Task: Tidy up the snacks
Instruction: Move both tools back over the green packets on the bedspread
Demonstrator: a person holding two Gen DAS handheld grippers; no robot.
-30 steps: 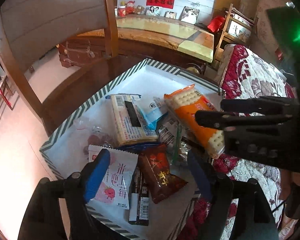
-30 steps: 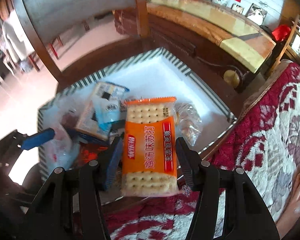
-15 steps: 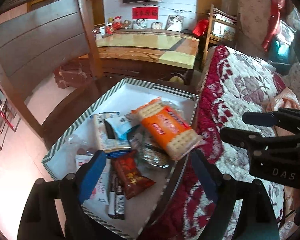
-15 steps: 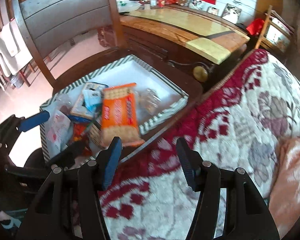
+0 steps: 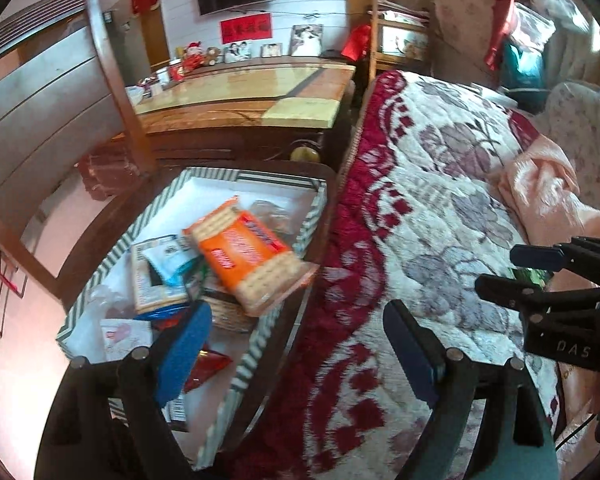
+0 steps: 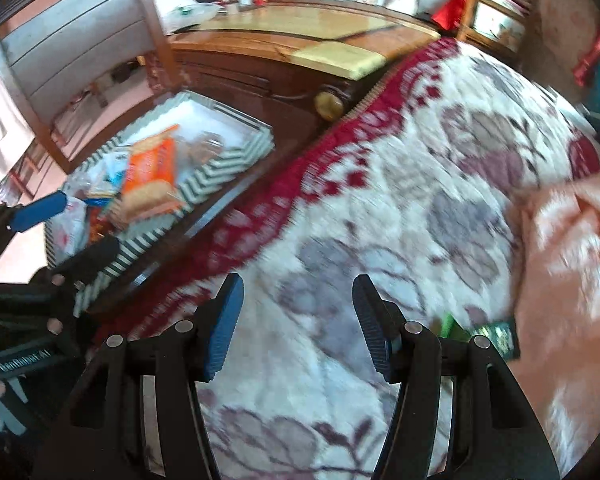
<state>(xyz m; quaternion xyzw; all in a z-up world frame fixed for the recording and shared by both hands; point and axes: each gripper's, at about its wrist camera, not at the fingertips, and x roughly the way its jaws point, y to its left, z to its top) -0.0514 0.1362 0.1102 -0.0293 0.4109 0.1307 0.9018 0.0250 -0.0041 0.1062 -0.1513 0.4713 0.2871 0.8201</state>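
Both grippers, left gripper [image 5: 296,344] and right gripper [image 6: 296,320], have been swung off the tray [image 5: 260,354] over the quilt [image 6: 380,200], fingers spread, empty; the orange cracker pack [image 5: 246,256] was left at the tray's quilt-side edge, so another snack is probably sought.

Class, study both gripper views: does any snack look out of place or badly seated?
Yes. The orange cracker pack lies tilted on the pile, one end jutting over the striped tray's rim. Also, a green packet lies apart on the floral quilt, outside the tray.

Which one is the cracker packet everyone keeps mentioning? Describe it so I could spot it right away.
Find the striped-rim tray beside the red-and-white floral quilt. The cracker packet lies on top of the snack pile, at the side nearest the quilt. It is the only bright orange wrapper, with pale square crackers showing at both ends.
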